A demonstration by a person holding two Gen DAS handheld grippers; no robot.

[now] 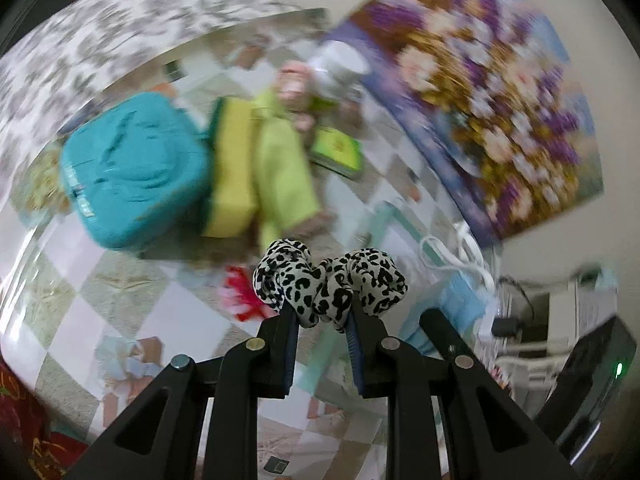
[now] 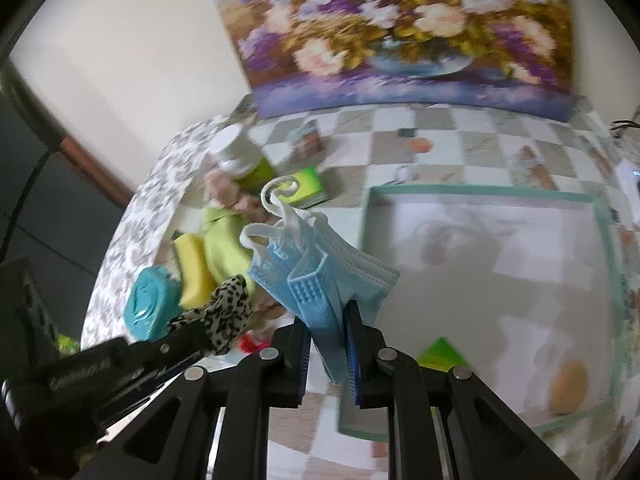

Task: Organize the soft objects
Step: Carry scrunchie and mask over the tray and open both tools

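Left wrist view: the left gripper (image 1: 324, 312) is closed on a leopard-print scrunchie (image 1: 330, 280), lifted above the checkered tablecloth (image 1: 132, 292). The right gripper (image 2: 328, 332) pinches a blue face mask (image 2: 320, 276) beside the glass tray (image 2: 600, 232). Any writing is too blurred to read.

We are holding both grippers tilted downward: the left gripper (image 1: 324, 312) is clamping something, and the right gripper (image 2: 328, 320) too.
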